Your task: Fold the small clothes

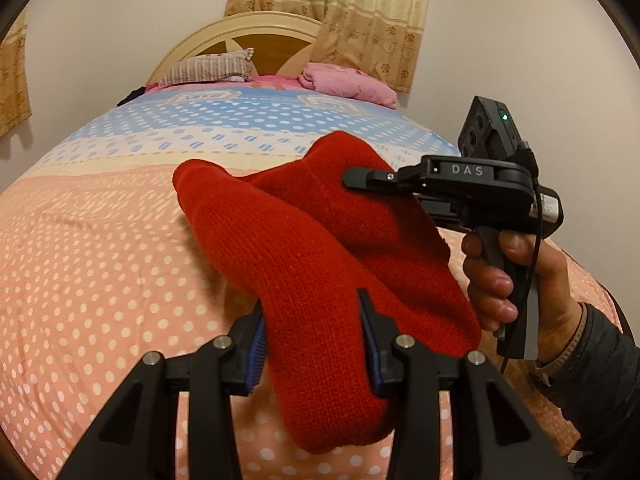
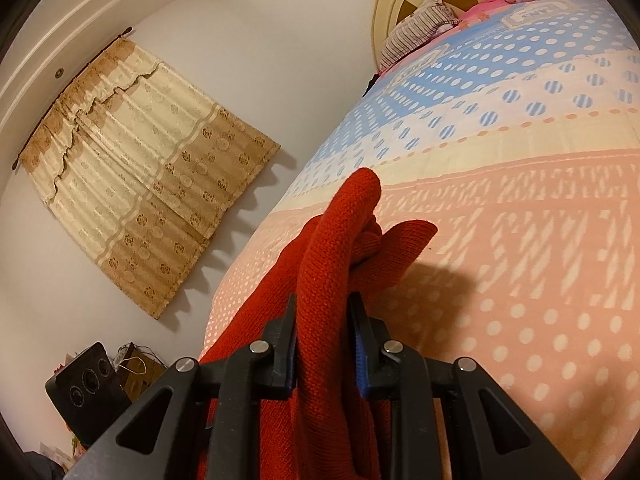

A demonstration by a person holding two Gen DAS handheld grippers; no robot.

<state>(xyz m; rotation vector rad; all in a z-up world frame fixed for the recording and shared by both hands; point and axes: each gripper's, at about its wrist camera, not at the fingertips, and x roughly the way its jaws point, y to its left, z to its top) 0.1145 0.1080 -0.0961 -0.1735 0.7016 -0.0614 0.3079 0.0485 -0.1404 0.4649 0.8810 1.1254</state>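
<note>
Red knit garment (image 1: 304, 248) hangs clamped between left gripper (image 1: 312, 336) and right gripper (image 2: 322, 344) fingers

Left claw (image 1: 314, 344): matte black linkage arms, silver pivot screws, ribbed blue pads (image 1: 259, 344) on the finger faces. Right claw (image 2: 323, 344): same build seen from its own camera. From the side it's a black pistol-grip body marked "DAS", green LED on the camera block, black cable trailing. Right hand (image 1: 500, 280): bare skin, dark sleeve (image 1: 592, 364), tan cuff.
</note>
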